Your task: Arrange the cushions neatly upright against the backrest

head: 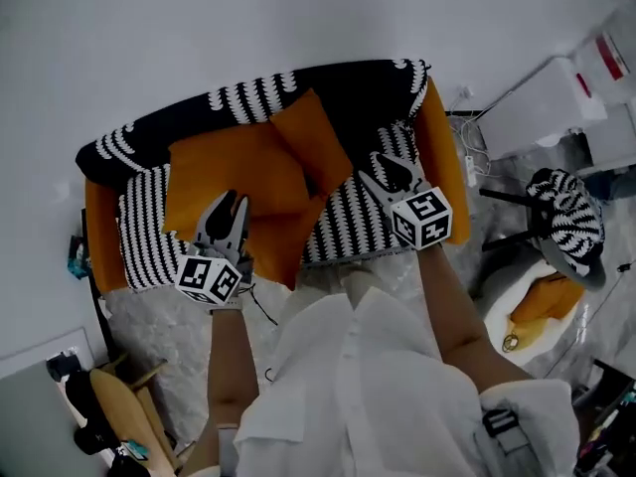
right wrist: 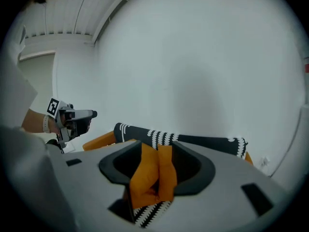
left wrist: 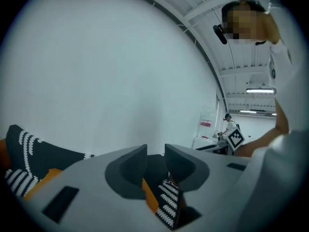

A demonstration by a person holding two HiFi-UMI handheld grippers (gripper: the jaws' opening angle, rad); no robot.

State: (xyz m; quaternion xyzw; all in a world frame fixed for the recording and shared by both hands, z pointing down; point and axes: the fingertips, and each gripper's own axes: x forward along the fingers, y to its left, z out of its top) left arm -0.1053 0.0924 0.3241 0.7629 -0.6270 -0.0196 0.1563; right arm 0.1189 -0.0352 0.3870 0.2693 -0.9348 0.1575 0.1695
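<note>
- Your left gripper (head: 229,209) and right gripper (head: 391,172) both stand released, holding nothing.
- Square orange fabric cushions (head: 234,172) lie heaped and tilted, left and middle on the black-and-white patterned sofa (head: 353,222).
- They look soft and light, so pinch a corner or edge seam.

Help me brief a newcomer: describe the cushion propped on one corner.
Look at the black-and-white patterned sofa by the white wall. Mid-backrest leans a small orange fabric cushion. It alone stands diamond-wise; the other orange cushions lie on the seat.
</note>
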